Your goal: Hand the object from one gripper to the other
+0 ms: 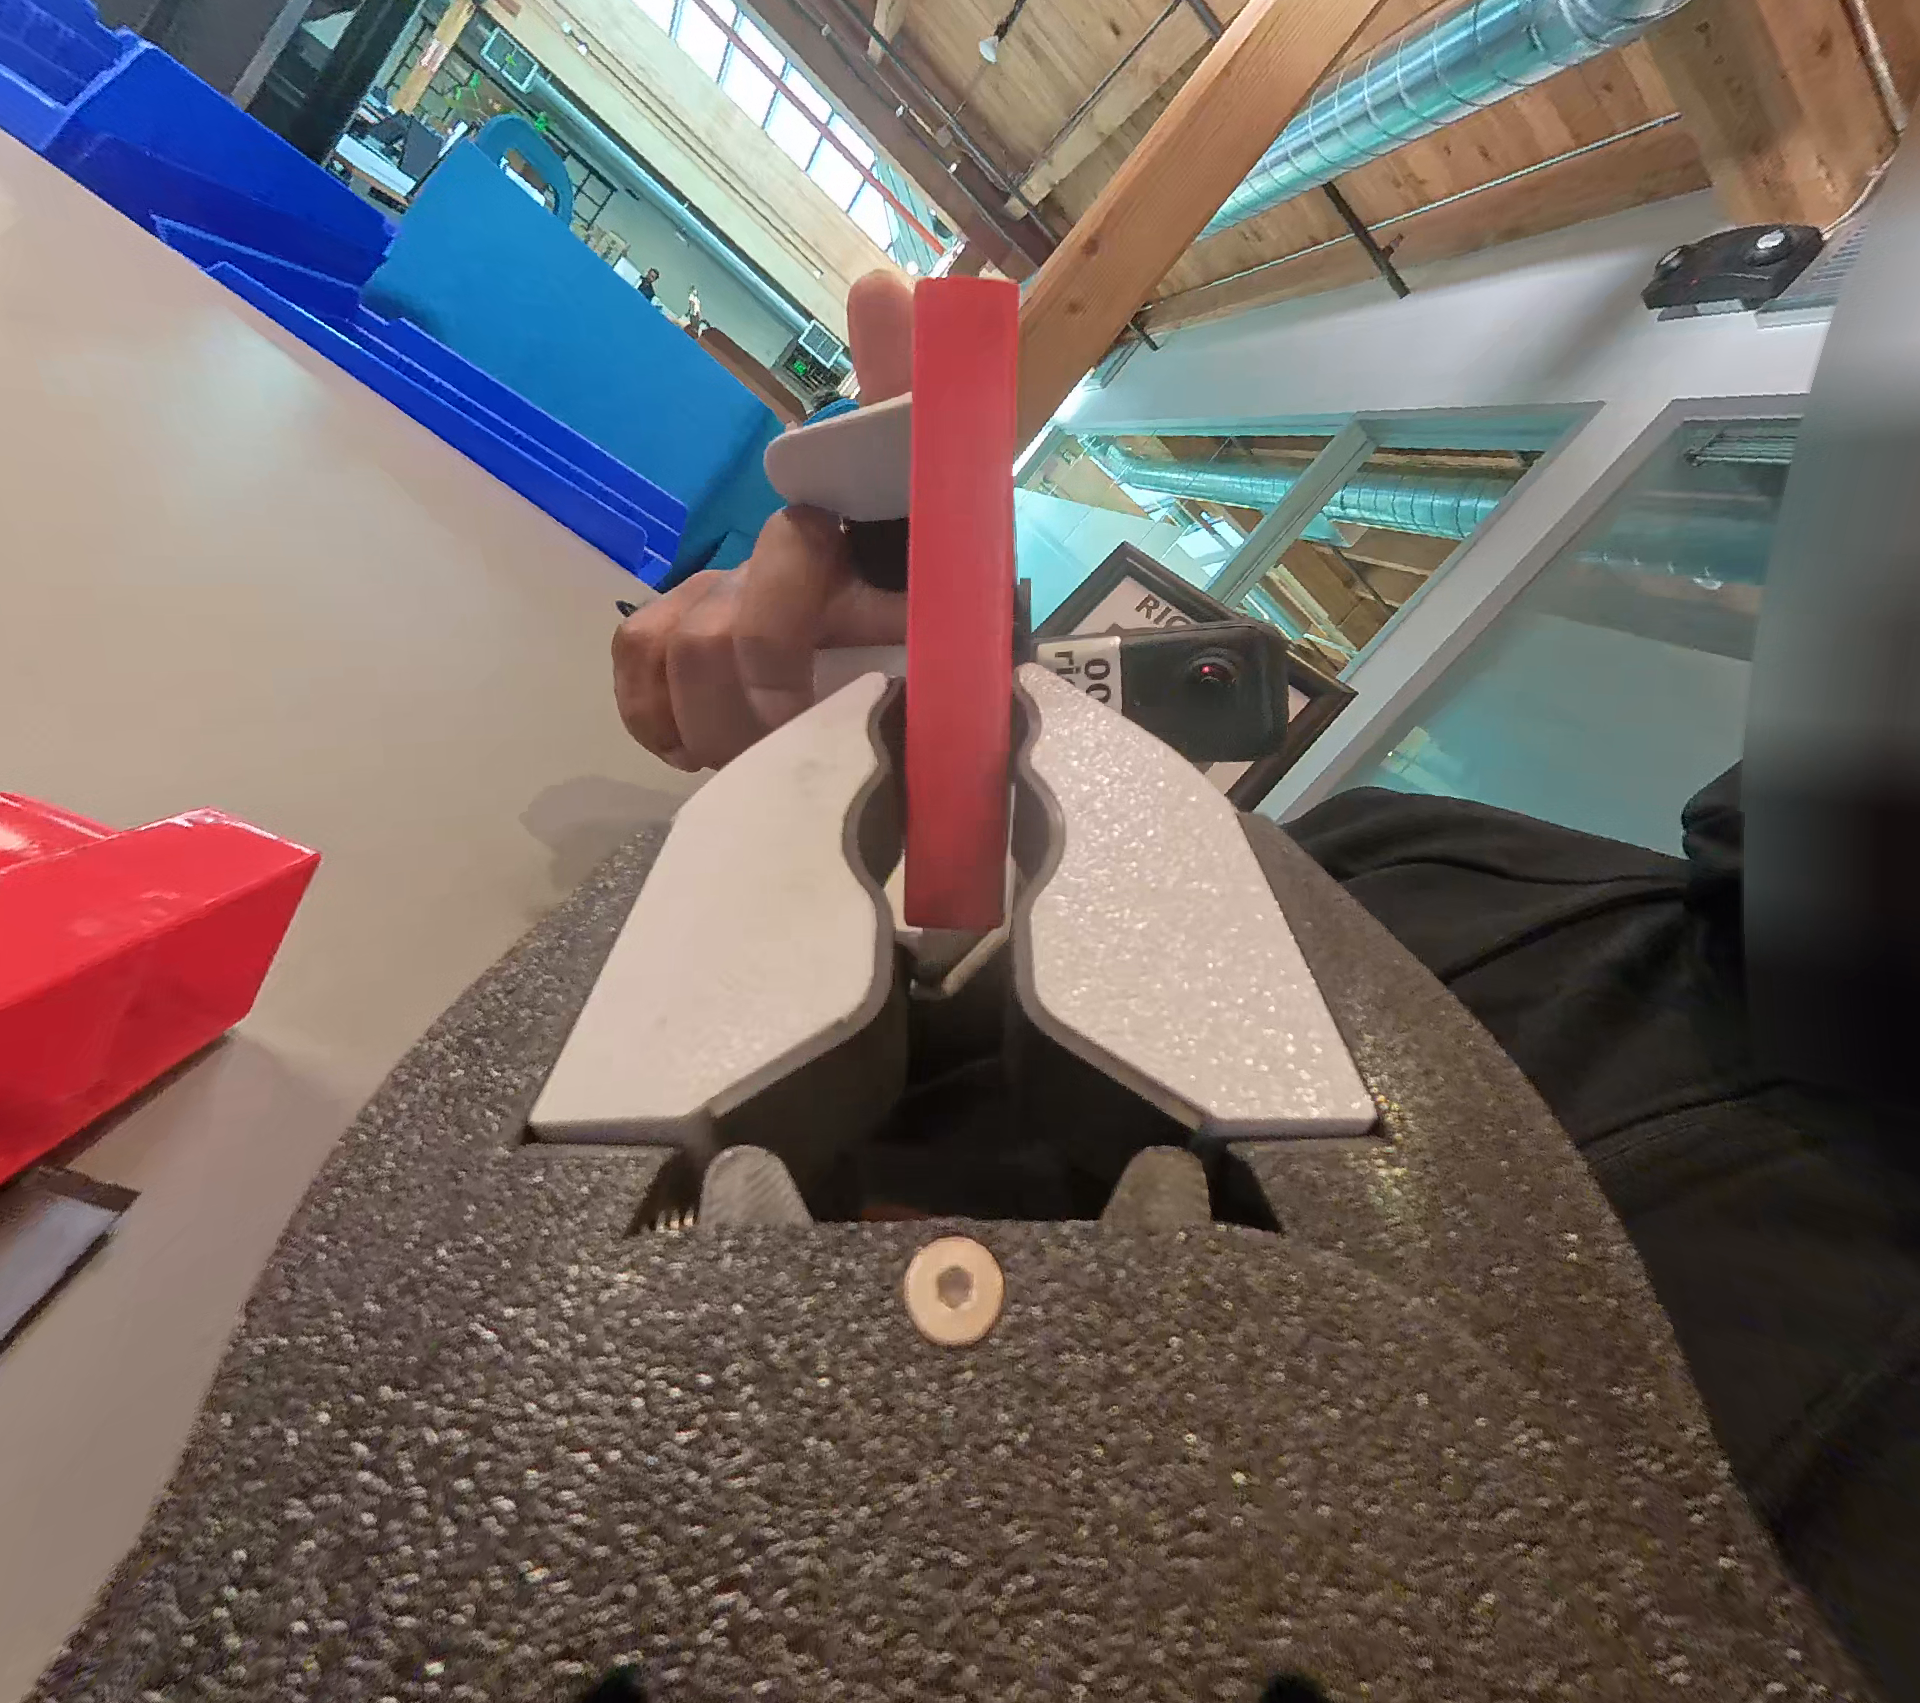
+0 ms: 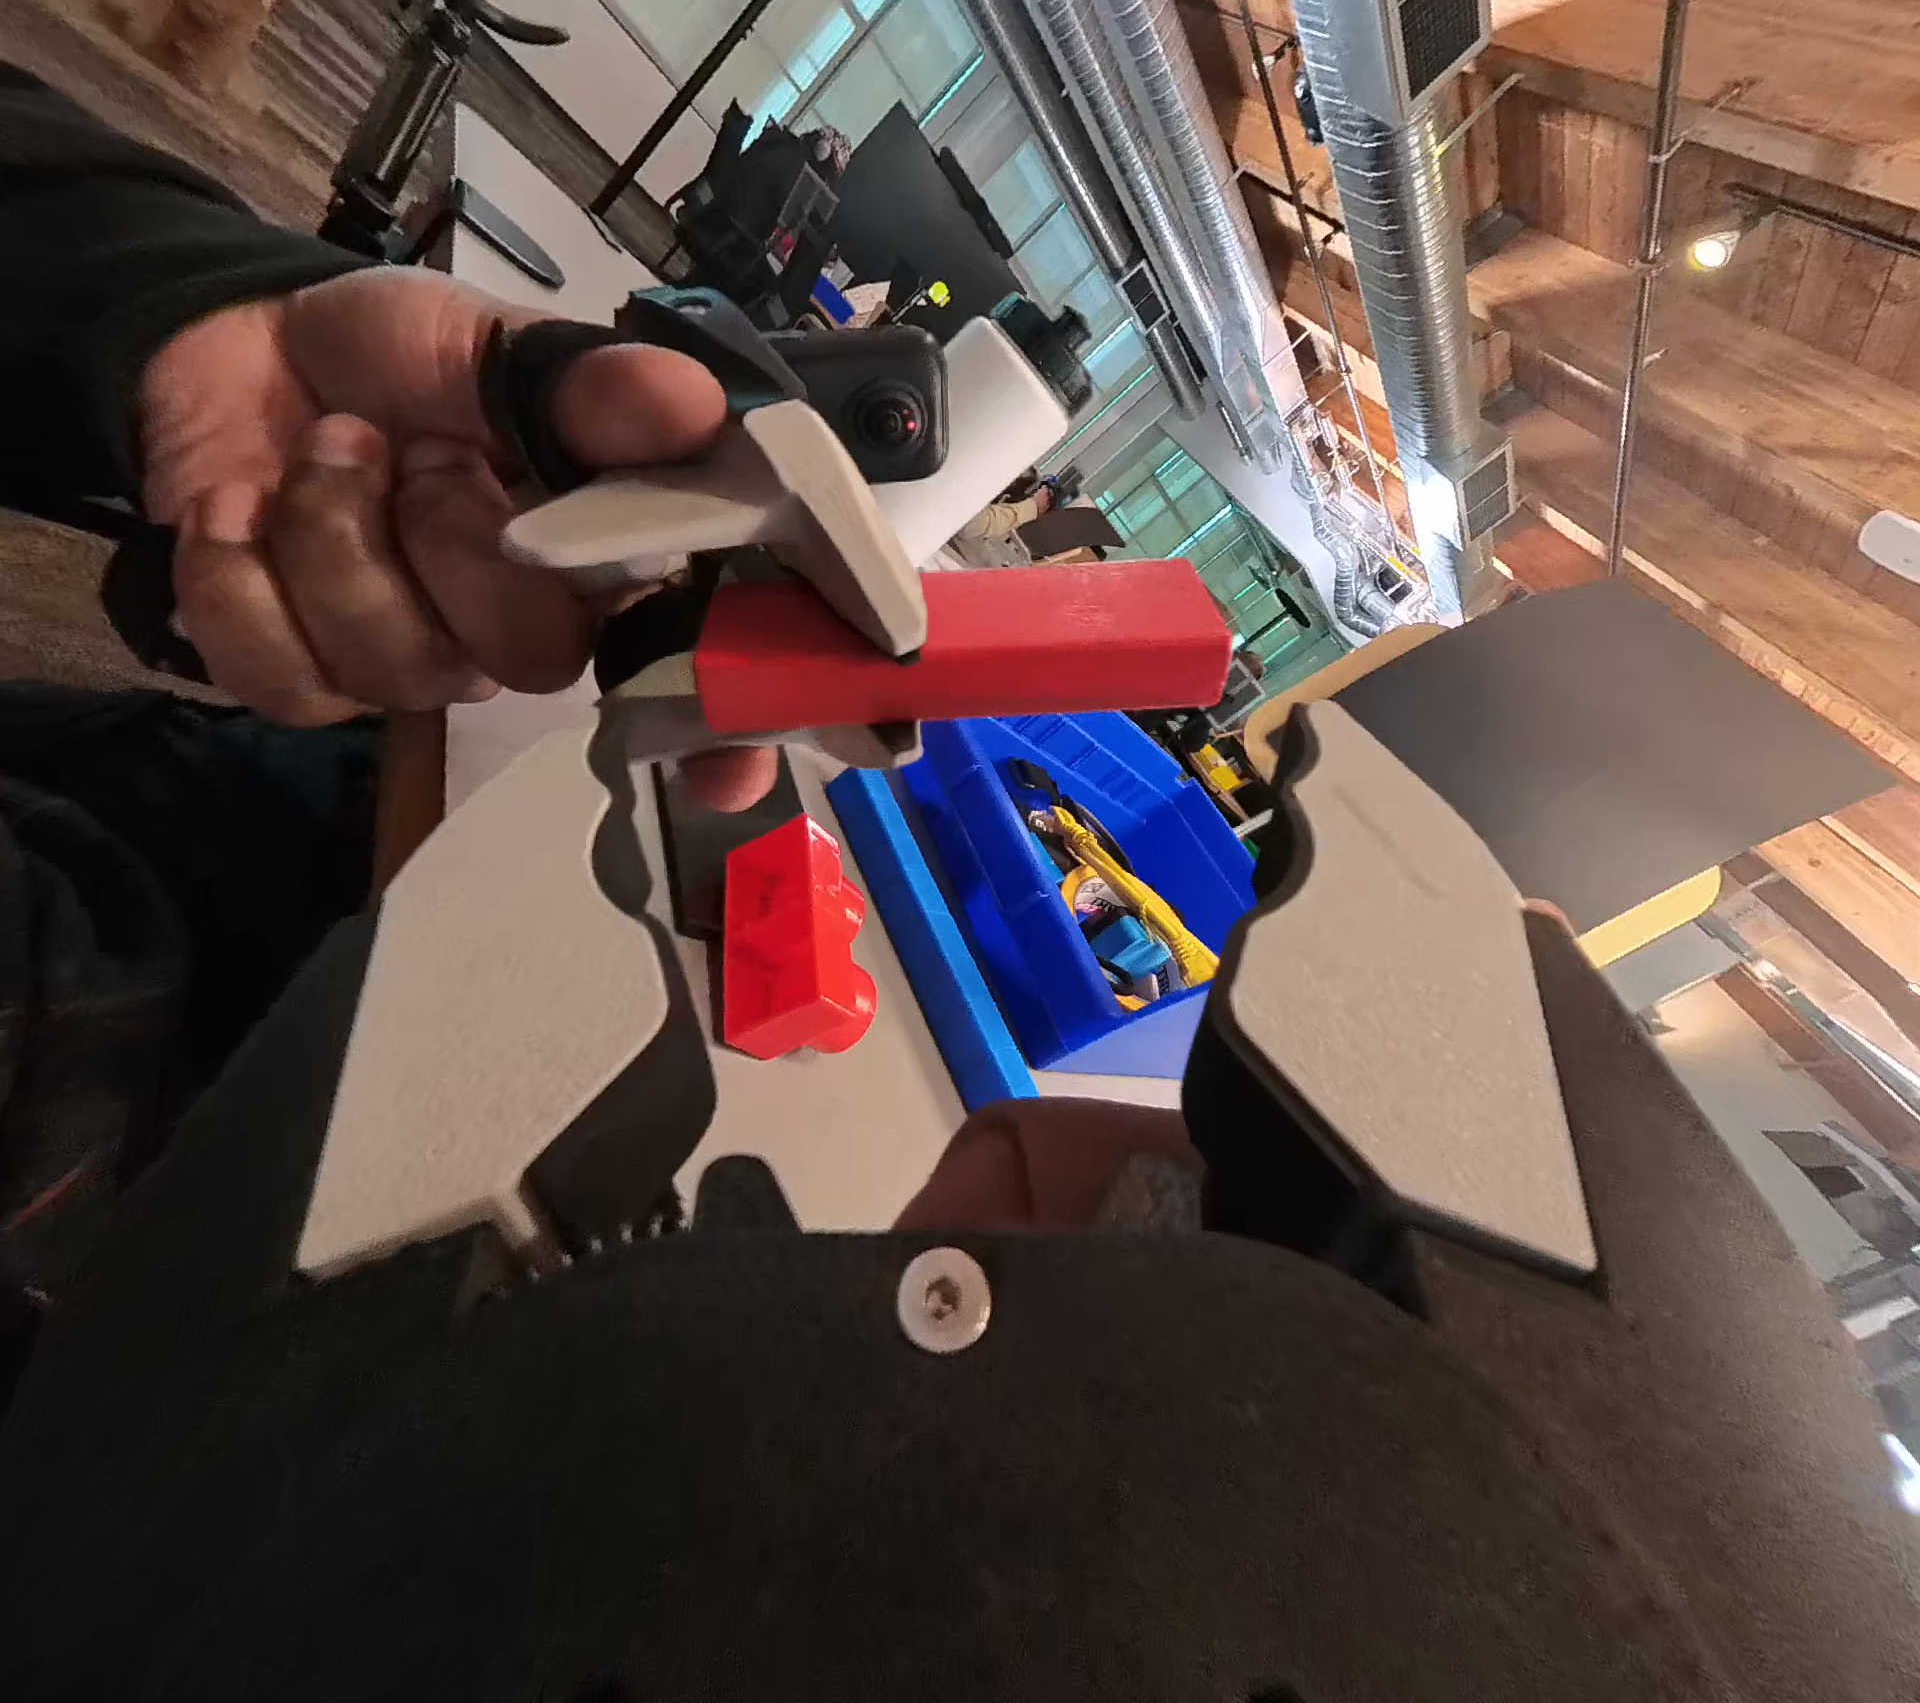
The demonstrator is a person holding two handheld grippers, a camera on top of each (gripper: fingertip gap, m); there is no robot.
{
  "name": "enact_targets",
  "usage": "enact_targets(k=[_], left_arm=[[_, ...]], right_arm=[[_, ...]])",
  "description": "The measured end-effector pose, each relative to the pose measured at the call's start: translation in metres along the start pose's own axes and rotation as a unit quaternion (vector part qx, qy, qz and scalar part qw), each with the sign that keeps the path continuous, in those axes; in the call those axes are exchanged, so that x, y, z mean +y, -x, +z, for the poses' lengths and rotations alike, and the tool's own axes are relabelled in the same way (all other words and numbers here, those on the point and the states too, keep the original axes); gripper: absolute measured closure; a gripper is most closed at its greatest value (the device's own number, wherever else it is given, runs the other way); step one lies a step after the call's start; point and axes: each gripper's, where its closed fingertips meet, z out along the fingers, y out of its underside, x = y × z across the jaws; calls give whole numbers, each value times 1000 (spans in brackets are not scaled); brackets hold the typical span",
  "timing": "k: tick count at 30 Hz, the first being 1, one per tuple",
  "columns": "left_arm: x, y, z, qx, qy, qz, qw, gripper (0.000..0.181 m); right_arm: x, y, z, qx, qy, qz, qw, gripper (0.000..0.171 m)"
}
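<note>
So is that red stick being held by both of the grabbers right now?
No. Only the left gripper is clamped on the red block; the right gripper has its jaws spread wide, apart from the block.

One red bar (image 2: 961, 645); two grippers (image 1: 956, 718) (image 2: 940, 832); one red block (image 2: 795, 952); one blue bin (image 2: 1049, 905), lower centre.

In the right wrist view, the block (image 2: 961, 645) sits mid-frame above the bin (image 2: 1049, 915); a smaller block (image 2: 790, 967) lies left of it
</note>
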Motion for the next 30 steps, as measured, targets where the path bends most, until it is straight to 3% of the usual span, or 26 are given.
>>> enact_targets(k=[3, 7, 11, 14, 17, 22, 30], left_arm=[[8, -1, 5, 2, 11, -5, 1000, 163], [20, -1, 11, 3, 32, -21, 999, 163], [21, 6, 9, -29, 51, 12, 998, 163], [15, 9, 3, -66, 62, 102, 991, 140], [7, 6, -6, -92, 87, 228, 965, 120], [-8, 5, -33, -155, 143, 495, 843, 113], [-3, 14, -29, -216, 192, 741, 607, 116]], right_arm=[[-1, 3, 3, -2, 3, -4, 1000, 52], [5, 7, 7, 8, 19, -33, 999, 60], [14, 8, 8, -7, 44, -8, 999, 61], [20, 5, 8, -14, 54, 51, 997, 61], [21, -2, 5, -26, 48, 124, 991, 61], [16, -1, 0, -84, 28, 257, 962, 60], [-6, 32, 10, -195, 21, 397, 897, 61]])
